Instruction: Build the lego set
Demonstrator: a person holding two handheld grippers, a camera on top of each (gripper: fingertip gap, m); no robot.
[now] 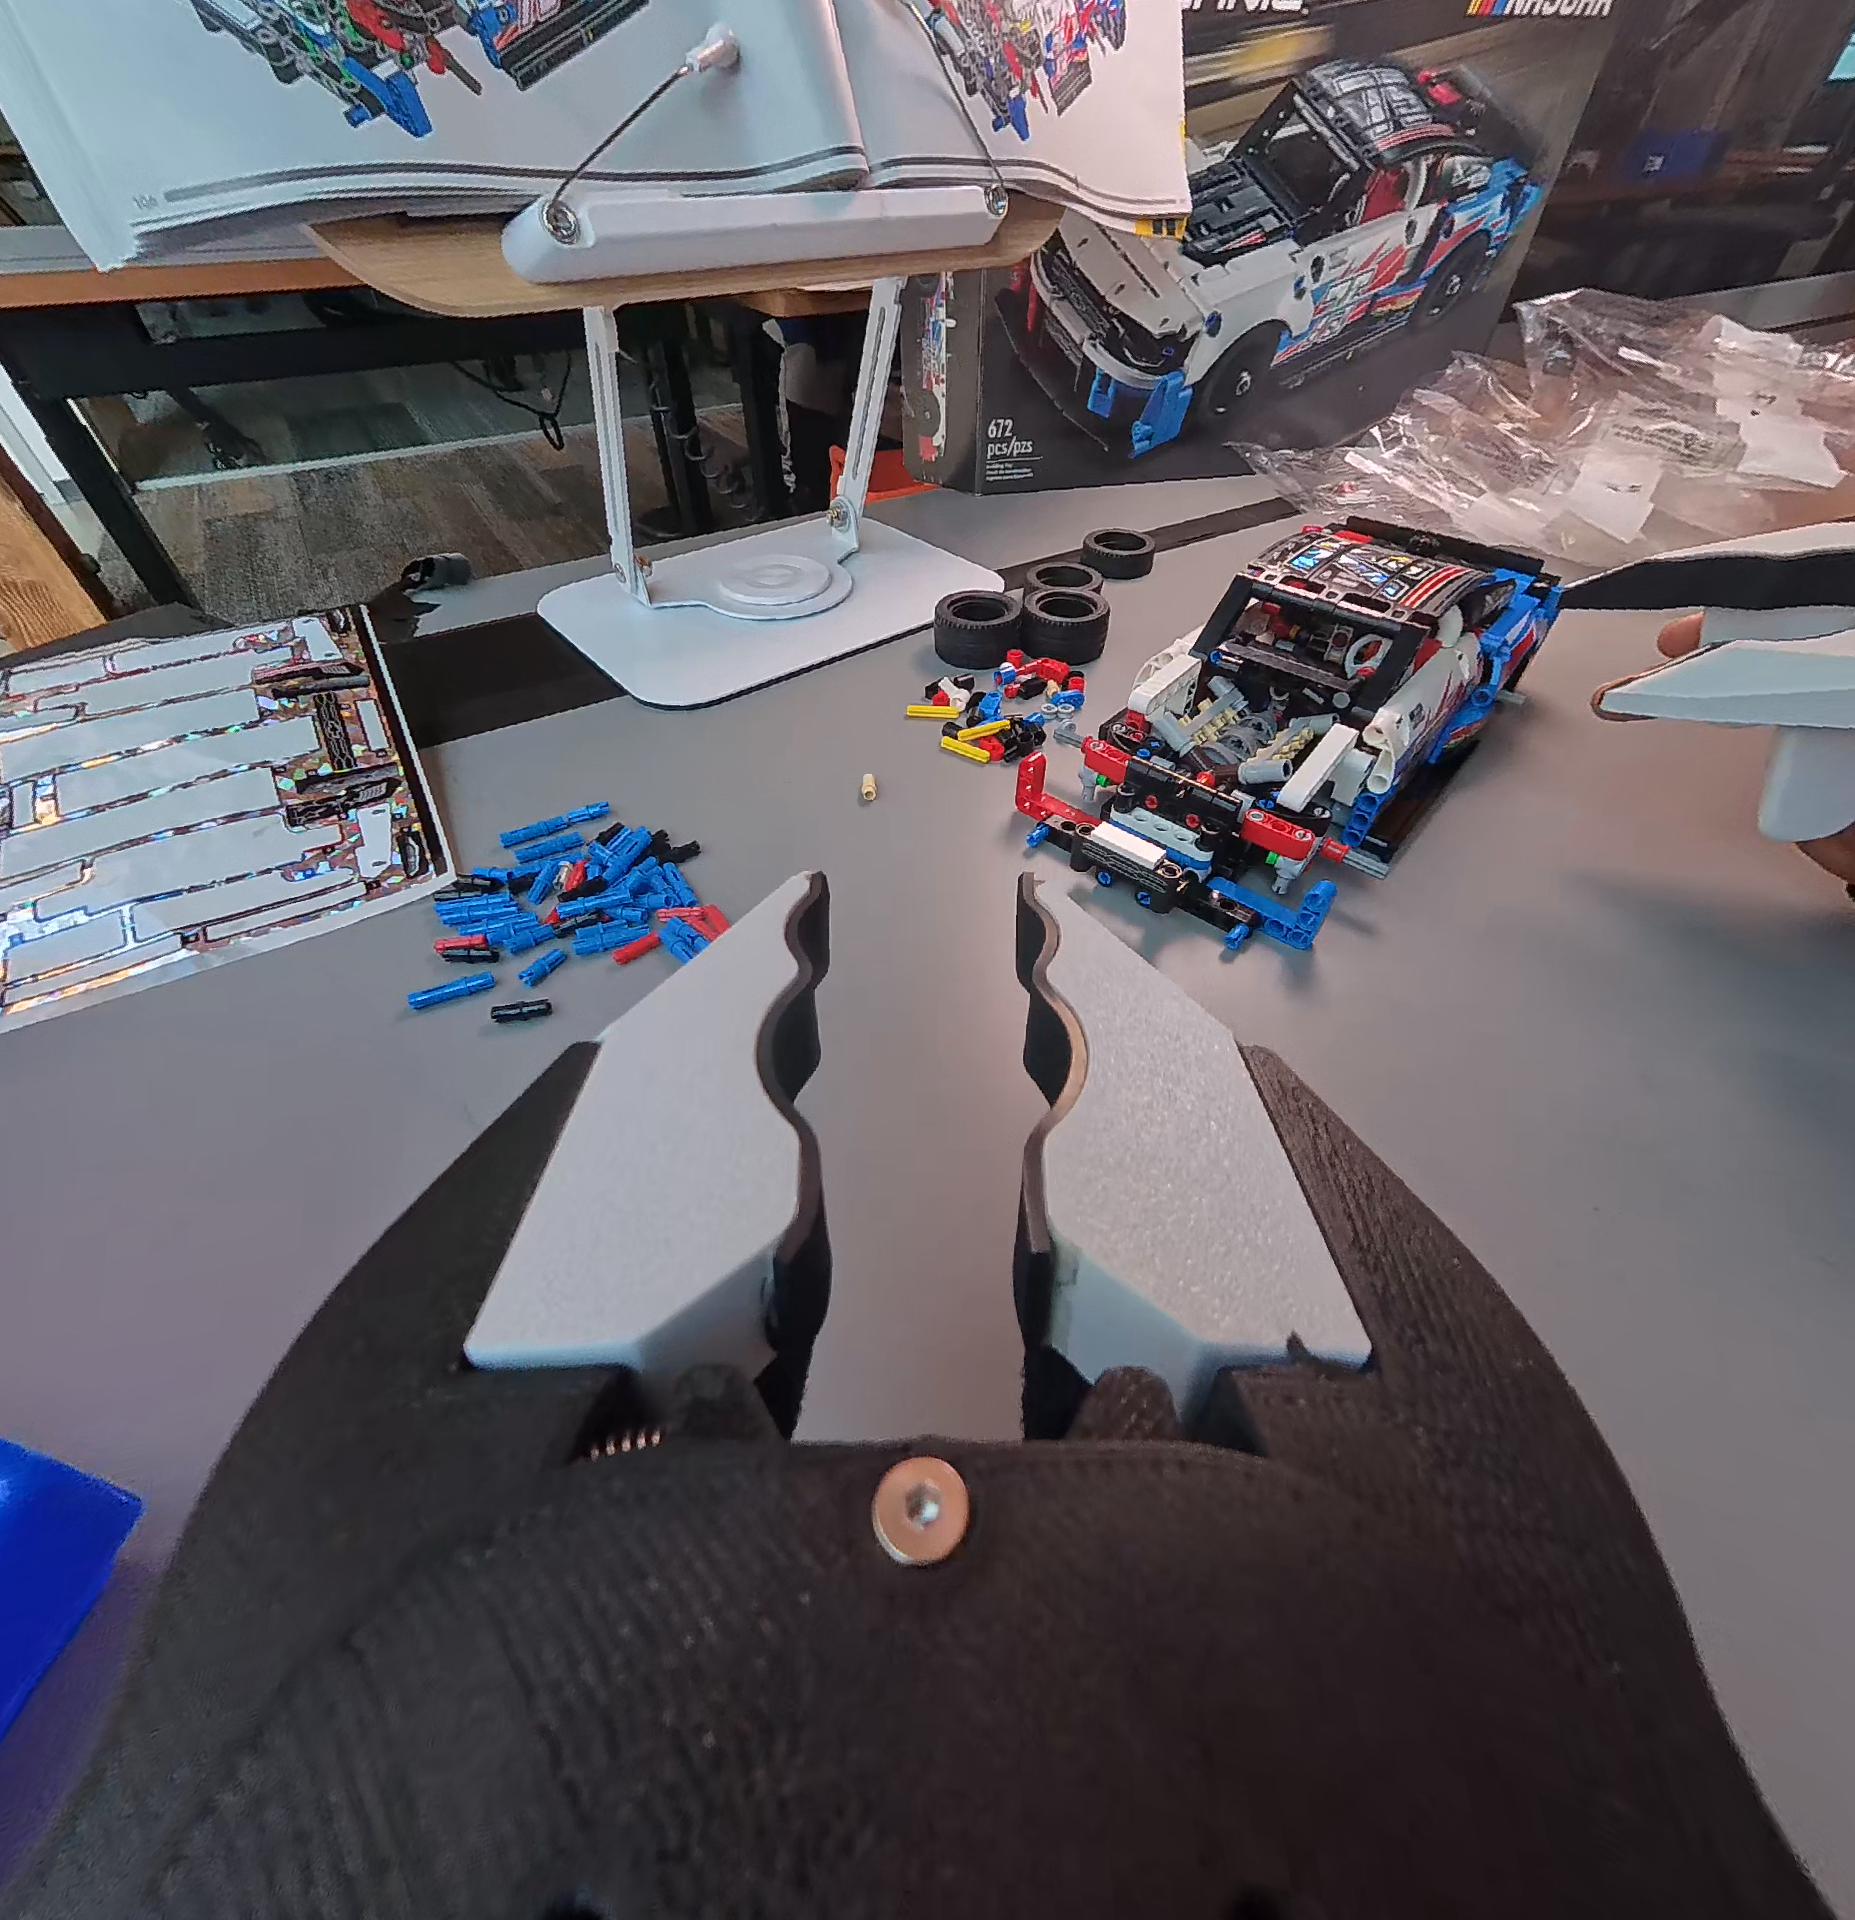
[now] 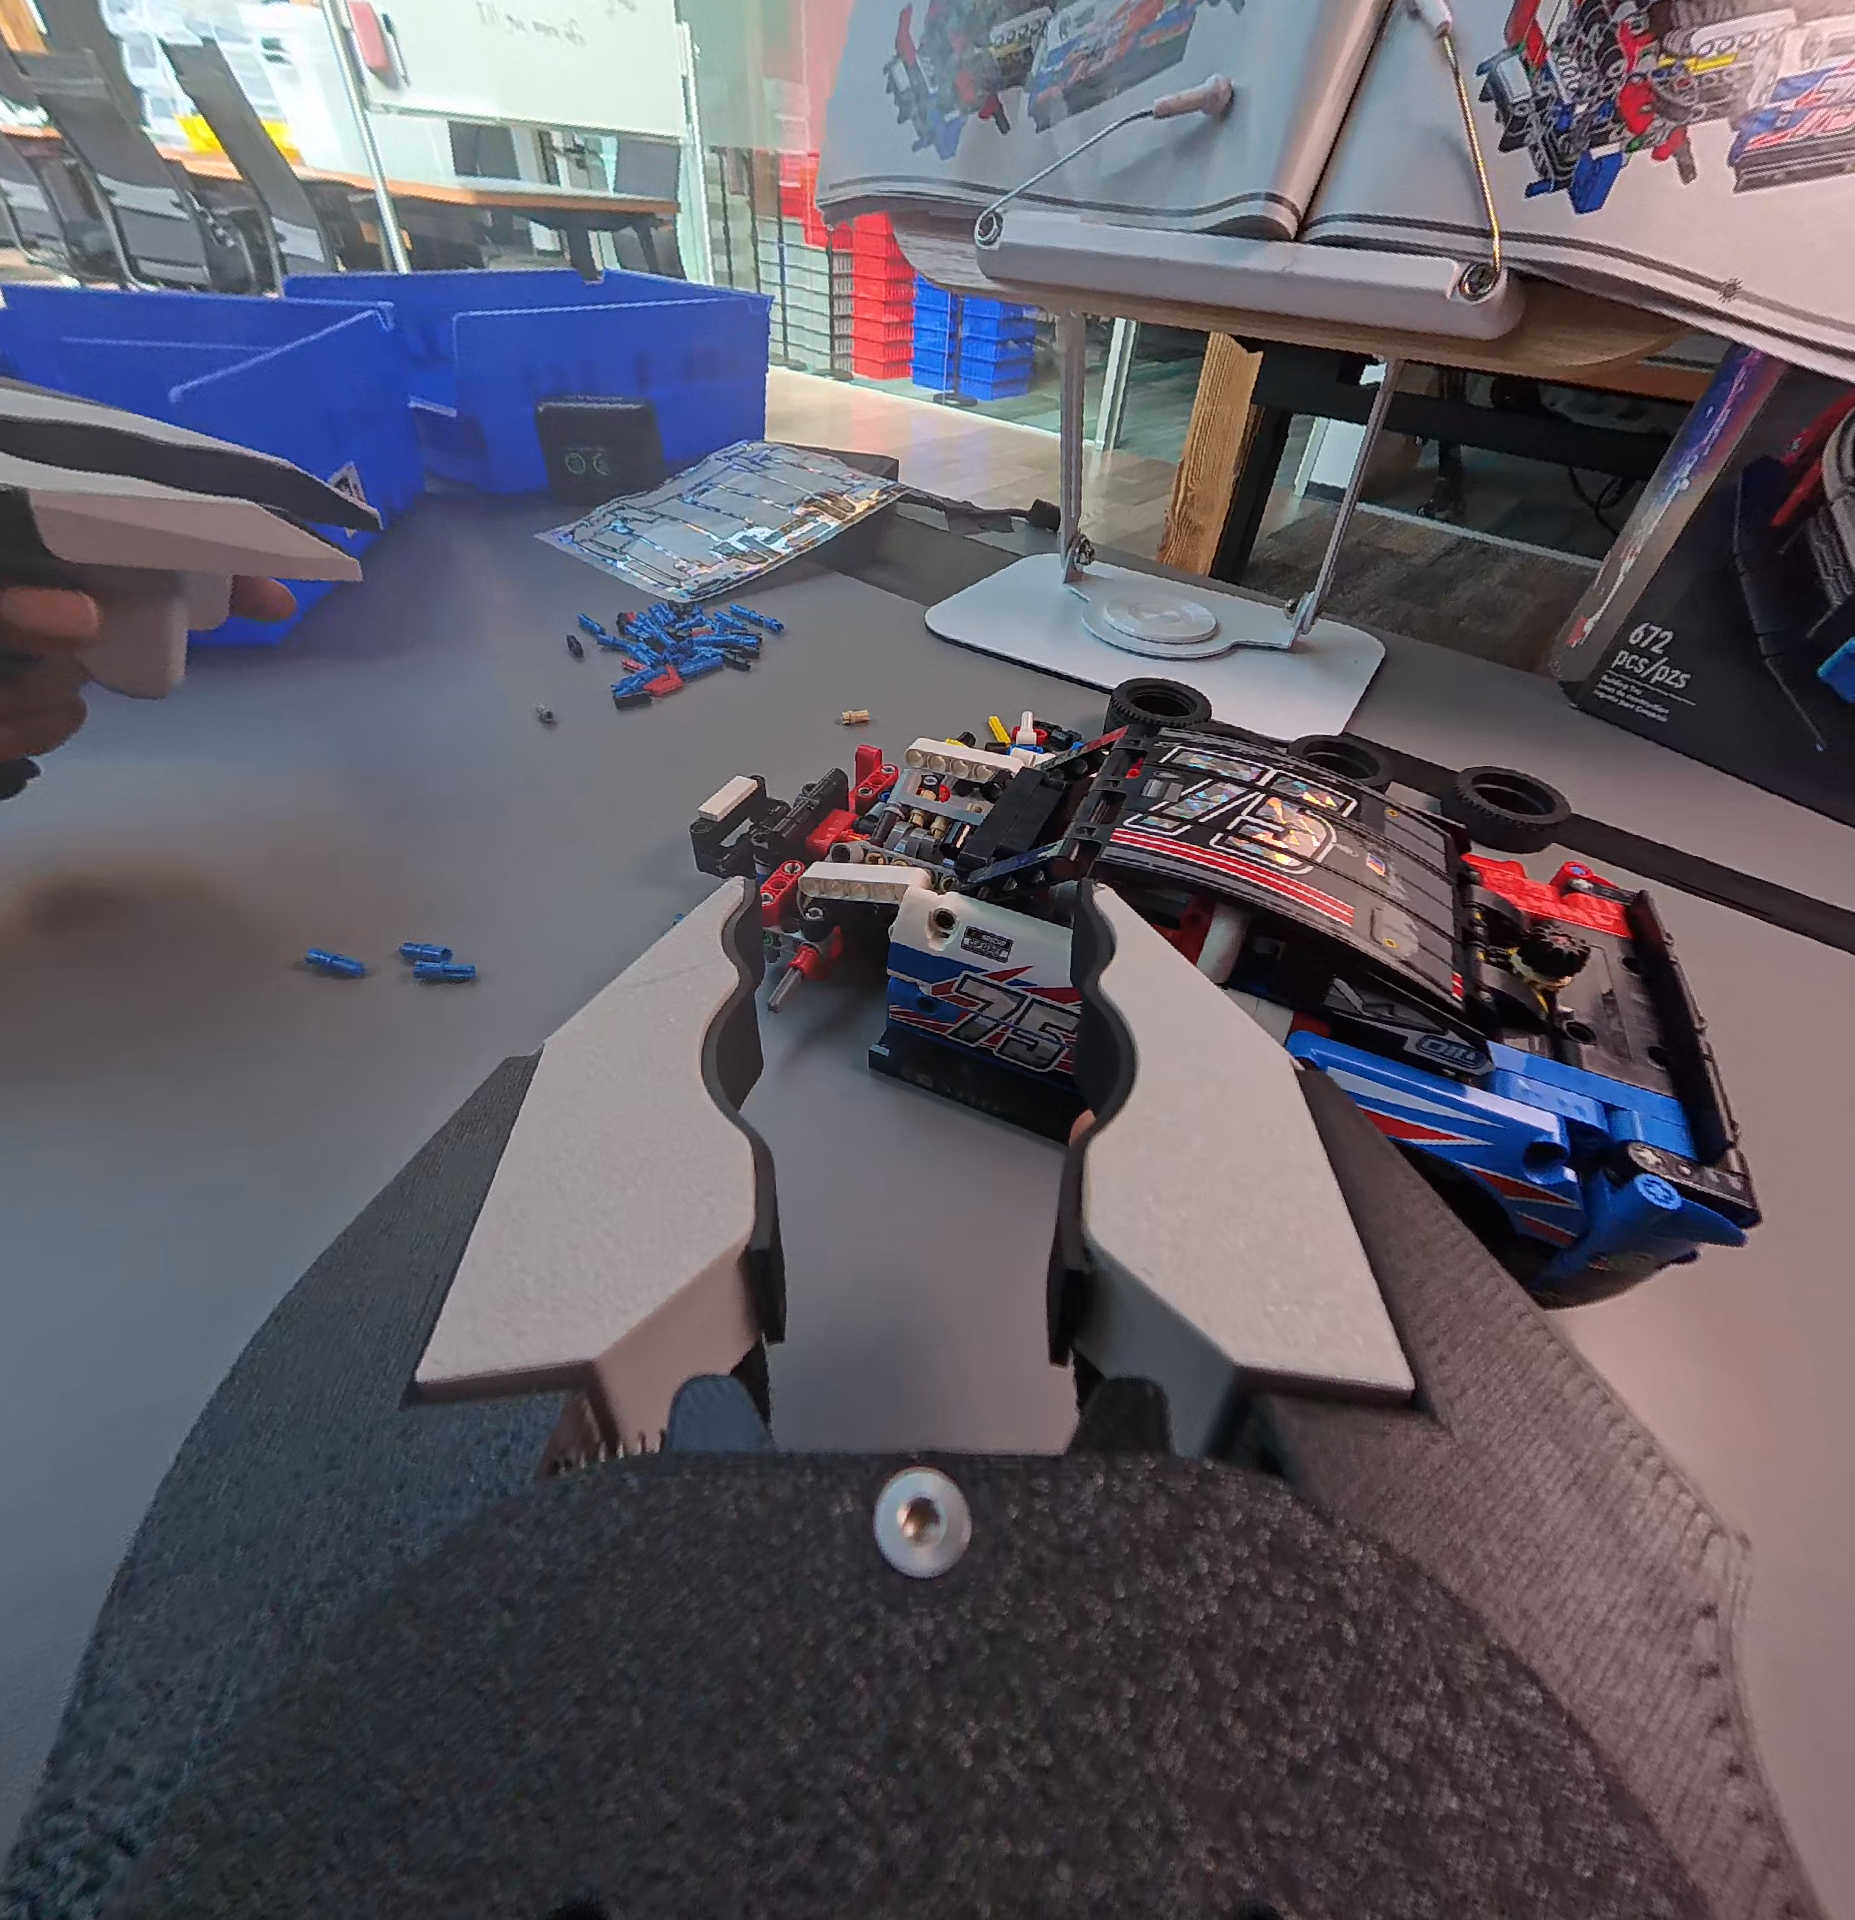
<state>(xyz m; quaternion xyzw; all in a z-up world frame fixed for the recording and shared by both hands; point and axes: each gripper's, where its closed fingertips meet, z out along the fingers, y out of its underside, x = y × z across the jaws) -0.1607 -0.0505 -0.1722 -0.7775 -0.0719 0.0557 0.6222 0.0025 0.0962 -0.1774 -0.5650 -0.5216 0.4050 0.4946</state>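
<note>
The right gripper (image 2: 918,914), fingers apart and empty, sits just beside the car (image 2: 1266,935). The left gripper (image 1: 921,894), fingers apart, stands farther off.

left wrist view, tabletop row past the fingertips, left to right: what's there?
Holographic sticker sheet → heap of blue, red and black connector pins → lone tan peg → part-built blue, white and red race car model → right gripper, its jaws look shut.
</note>
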